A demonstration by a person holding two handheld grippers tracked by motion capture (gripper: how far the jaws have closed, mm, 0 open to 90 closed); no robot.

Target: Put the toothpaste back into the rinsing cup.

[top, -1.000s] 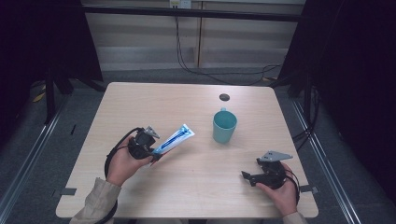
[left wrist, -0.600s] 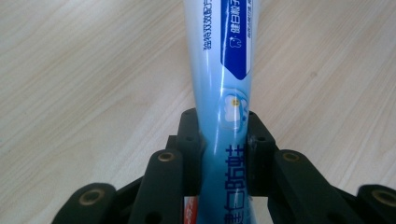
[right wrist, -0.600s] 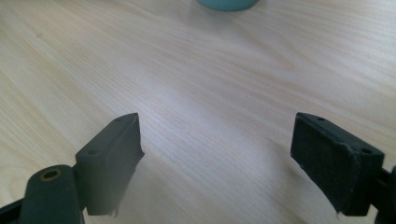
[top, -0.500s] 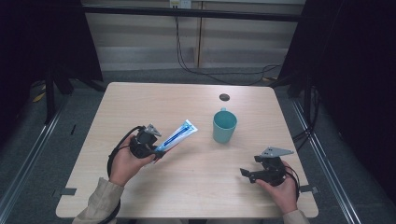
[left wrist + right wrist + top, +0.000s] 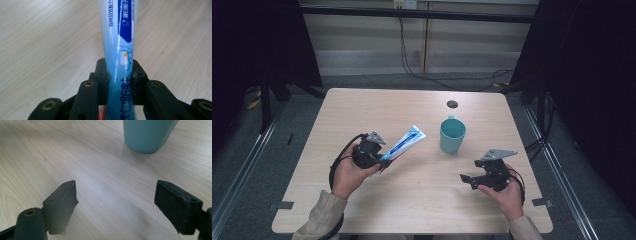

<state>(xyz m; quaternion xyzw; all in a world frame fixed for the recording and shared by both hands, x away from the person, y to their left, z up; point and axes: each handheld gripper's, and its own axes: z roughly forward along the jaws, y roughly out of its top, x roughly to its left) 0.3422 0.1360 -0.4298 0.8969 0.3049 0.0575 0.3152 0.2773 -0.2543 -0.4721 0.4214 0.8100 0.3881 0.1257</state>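
Observation:
A blue and white toothpaste tube (image 5: 404, 142) is held off the table by my left gripper (image 5: 382, 156), its flat end pointing up and right toward the teal cup (image 5: 452, 135). In the left gripper view the jaws press on the tube (image 5: 120, 52) from both sides at the left gripper (image 5: 119, 75). My right gripper (image 5: 468, 179) hovers at the right front of the table, jaws wide apart with nothing between them. In the right gripper view the cup (image 5: 147, 135) stands ahead of the right gripper (image 5: 120, 202), slightly to the right.
The light wooden table (image 5: 362, 115) has a small dark round spot (image 5: 452, 104) behind the cup. Cables trail from both grippers. Dark frames and floor rails flank the table on both sides.
My right gripper has risen and shifted slightly toward the cup. The left gripper and the tube have kept their place.

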